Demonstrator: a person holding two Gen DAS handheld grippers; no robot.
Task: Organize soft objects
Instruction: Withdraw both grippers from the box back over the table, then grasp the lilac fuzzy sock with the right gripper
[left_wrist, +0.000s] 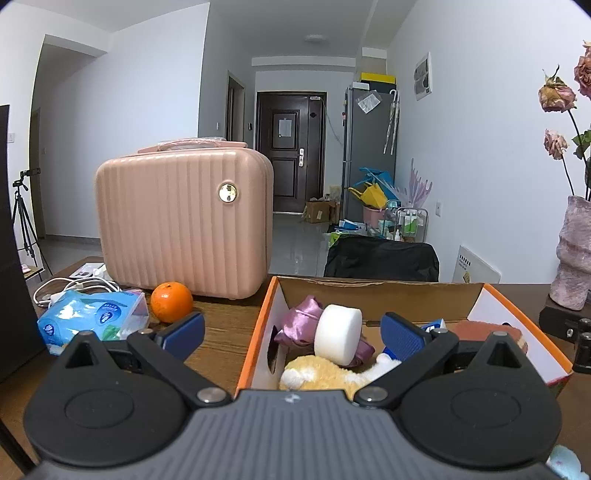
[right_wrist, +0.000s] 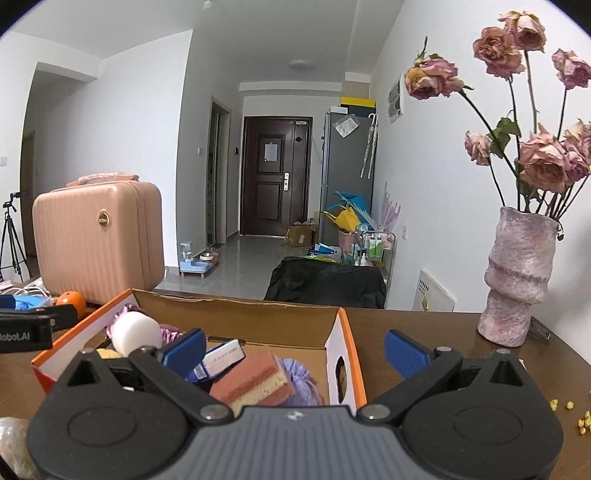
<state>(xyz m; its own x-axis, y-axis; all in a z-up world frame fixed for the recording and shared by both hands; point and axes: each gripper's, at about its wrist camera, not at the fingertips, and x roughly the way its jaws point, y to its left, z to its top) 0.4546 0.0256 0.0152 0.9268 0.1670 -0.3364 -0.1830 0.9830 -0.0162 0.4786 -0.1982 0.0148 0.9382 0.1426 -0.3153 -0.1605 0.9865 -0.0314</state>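
An orange-edged cardboard box (left_wrist: 258, 332) (right_wrist: 347, 354) sits on the brown table. Inside lie a white foam puck (left_wrist: 338, 334) (right_wrist: 135, 332), purple satin cloth (left_wrist: 301, 317), a yellow plush toy (left_wrist: 317, 374), a pink-and-yellow sponge (right_wrist: 253, 382) and a lilac cloth (right_wrist: 301, 376). My left gripper (left_wrist: 293, 336) hangs open over the box's left wall, nothing between its fingers. My right gripper (right_wrist: 295, 350) hangs open over the box's right end, also holding nothing. The left gripper's body (right_wrist: 26, 328) shows at the left edge of the right wrist view.
A pink ribbed suitcase (left_wrist: 184, 221) (right_wrist: 99, 240) stands behind an orange (left_wrist: 171, 302) and a blue tissue pack (left_wrist: 88, 321) with white cables. A pink vase (right_wrist: 517, 277) of dried roses stands at the table's right. Yellow crumbs (right_wrist: 576, 417) lie nearby.
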